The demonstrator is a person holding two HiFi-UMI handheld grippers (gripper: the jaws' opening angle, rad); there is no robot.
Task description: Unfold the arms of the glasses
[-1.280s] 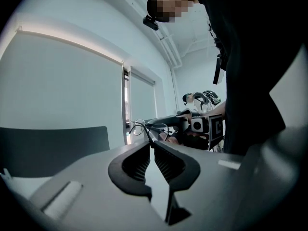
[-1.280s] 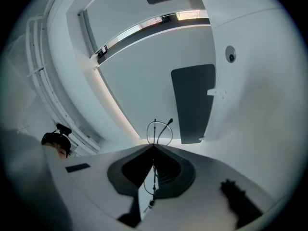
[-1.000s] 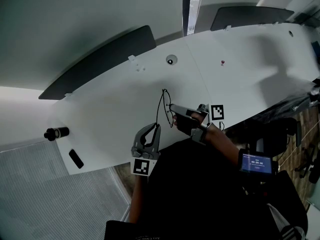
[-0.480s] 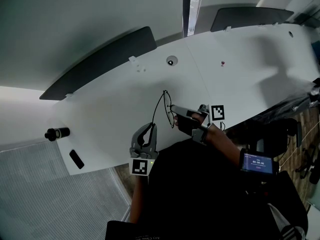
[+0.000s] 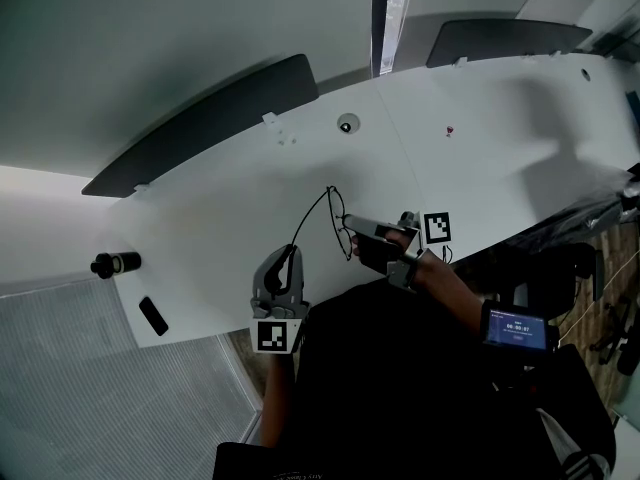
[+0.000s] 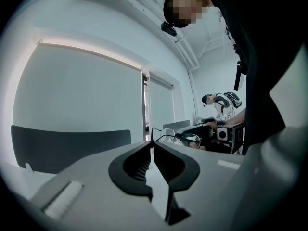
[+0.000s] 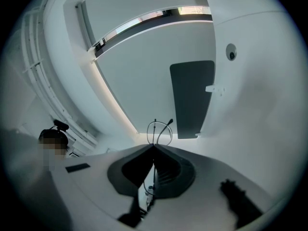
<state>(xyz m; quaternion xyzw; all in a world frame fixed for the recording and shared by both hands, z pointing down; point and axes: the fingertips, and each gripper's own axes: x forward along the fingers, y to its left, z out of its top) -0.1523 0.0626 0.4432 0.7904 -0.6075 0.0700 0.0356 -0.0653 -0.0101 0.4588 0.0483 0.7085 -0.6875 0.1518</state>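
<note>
The glasses (image 5: 338, 220) are thin black wire, held above the white table (image 5: 200, 218) near its front edge. My right gripper (image 5: 348, 232) is shut on the frame at the lenses; in the right gripper view a wire lens loop (image 7: 157, 129) rises just past its closed tips (image 7: 154, 147). One arm of the glasses (image 5: 310, 218) curves away from the frame to the lower left. My left gripper (image 5: 292, 253) is shut on the end of that arm. In the left gripper view the glasses (image 6: 185, 138) show beyond the closed jaw tips (image 6: 152, 144).
A black cylinder (image 5: 114, 264) and a small flat black object (image 5: 153, 316) lie at the table's left end. A round fitting (image 5: 347, 123) and a tiny red item (image 5: 450, 130) sit farther back. Dark chair backs (image 5: 210, 123) (image 5: 505, 38) stand behind the table.
My left gripper has moved left and toward the table's front edge, drawing the glasses arm out from the frame so it stands wider. The right gripper has stayed put.
</note>
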